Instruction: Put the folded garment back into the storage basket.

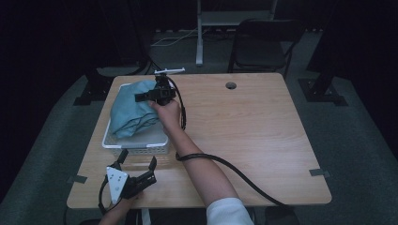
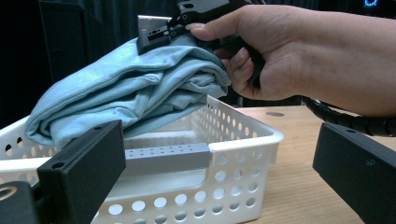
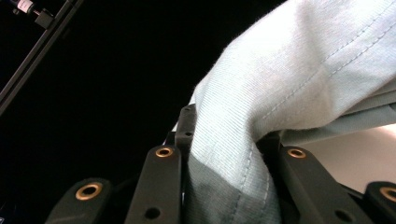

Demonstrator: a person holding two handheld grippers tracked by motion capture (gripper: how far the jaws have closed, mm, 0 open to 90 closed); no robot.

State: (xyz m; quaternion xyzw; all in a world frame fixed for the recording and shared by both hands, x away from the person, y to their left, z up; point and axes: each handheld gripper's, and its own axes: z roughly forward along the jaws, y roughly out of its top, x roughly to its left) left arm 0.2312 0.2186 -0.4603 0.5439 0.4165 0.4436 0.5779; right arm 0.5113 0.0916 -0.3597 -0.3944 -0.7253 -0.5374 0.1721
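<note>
- The right gripper (image 1: pixel 161 93) is clamped on a fold of the light blue cloth (image 1: pixel 133 108); in the right gripper view the fabric (image 3: pixel 299 93) is pinched between its two jaws and hangs over them.
- The cloth lies bunched in and over the white basket (image 1: pixel 136 145), which sits near the table's (image 1: pixel 244 140) left edge; most of its bulk rests toward the basket's far end, draped over the rim.
- The left gripper (image 1: pixel 133 176) hovers at the table's near left corner, jaws apart and holding nothing, pointed at the basket's near wall (image 2: pixel 224 186).
- The key relation: the cloth hangs from the right gripper's grip on its far, upper side (the left gripper view shows this clearly), while its loose bulk trails toward the left gripper, which is nearer the basket's near rim than the cloth.
- Lifting it clear likely falls to the right hand (image 2: pixel 275 56).
</note>
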